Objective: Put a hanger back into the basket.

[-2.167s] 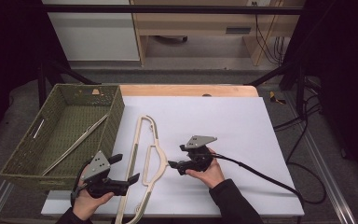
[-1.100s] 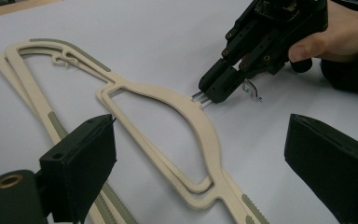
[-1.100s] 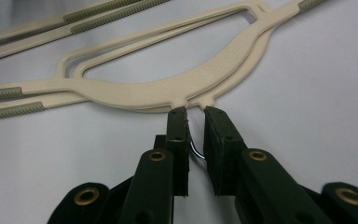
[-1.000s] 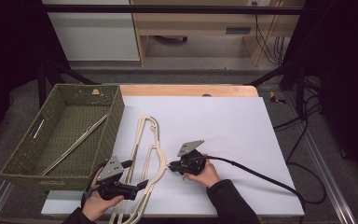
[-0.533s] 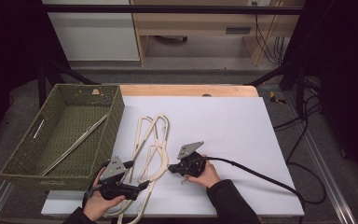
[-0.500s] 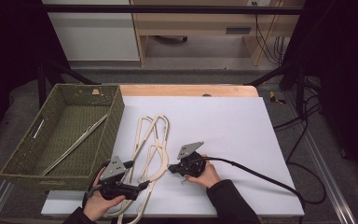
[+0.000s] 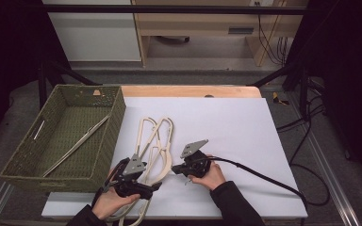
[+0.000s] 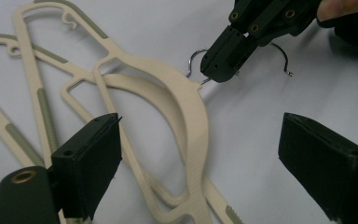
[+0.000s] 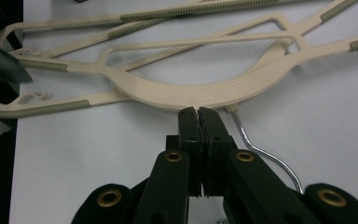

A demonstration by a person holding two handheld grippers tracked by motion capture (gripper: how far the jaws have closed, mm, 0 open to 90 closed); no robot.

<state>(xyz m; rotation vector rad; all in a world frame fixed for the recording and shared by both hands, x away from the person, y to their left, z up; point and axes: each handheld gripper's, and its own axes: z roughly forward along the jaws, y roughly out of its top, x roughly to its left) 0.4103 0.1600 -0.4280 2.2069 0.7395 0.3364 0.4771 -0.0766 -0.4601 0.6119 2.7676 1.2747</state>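
On the white surface [image 7: 245,122], near its front edge, lie cream plastic coat hangers with grey-green ribbed grips [image 7: 156,141], overlapping one another just right of a green woven basket [image 7: 104,136] that holds a long pale stick [image 7: 75,147]. At the front left, the left tool [image 7: 153,187] has its black jaws spread wide over a hanger's lower arm, the jaws having just been closing slightly with nothing pinched between them. Beside it, the right tool [image 9: 198,113] is pressed together, its tips touching the curved shoulder of one hanger right next to that hanger's silver wire hook [image 9: 261,151].
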